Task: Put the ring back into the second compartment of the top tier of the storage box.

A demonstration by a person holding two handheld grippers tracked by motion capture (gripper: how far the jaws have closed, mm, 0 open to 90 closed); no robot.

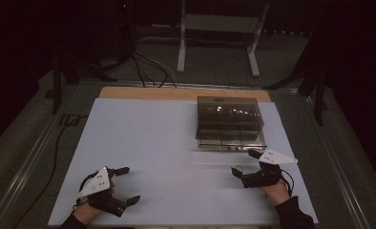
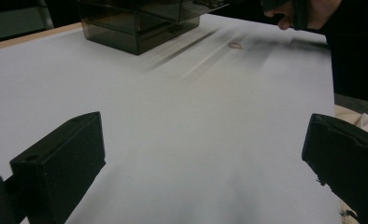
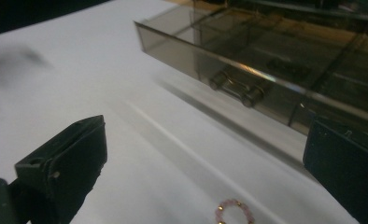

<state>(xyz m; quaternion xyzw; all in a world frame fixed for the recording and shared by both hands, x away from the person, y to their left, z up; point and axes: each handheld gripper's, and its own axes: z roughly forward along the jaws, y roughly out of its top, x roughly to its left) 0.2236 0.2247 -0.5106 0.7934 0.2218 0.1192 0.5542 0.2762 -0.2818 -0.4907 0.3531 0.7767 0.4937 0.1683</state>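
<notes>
Between the spread fingers of the right gripper [image 1: 246, 166], low in the right gripper view, lay a small pink-and-gold beaded ring [image 3: 234, 213] on the white bench [image 1: 162, 143]. Those fingers [image 3: 63, 163] stood wide apart and released, grasping nothing and touching neither the ring nor anything else that could be seen. Just beyond them stood a smoked clear drawer box [image 1: 229, 122], its bottom drawer [image 3: 247, 70] pulled partly out toward the fingers, with a small twin-post knob [image 3: 236, 88] on its front. The drawer's front edge ran across the way ahead of the right fingers, near the far one, though whether it touched could not be told.

The left gripper [image 1: 128, 184] rested well apart, at the near left of the bench, held in the person's hand. Its fingers [image 2: 60, 163] were likewise spread wide and empty, with only bare white surface between them. Far ahead of them, in the left gripper view, the ring [image 2: 235, 45] showed as a faint pink speck near the other hand [image 2: 308, 14], with the drawer box [image 2: 135, 23] off to the left of it.
</notes>
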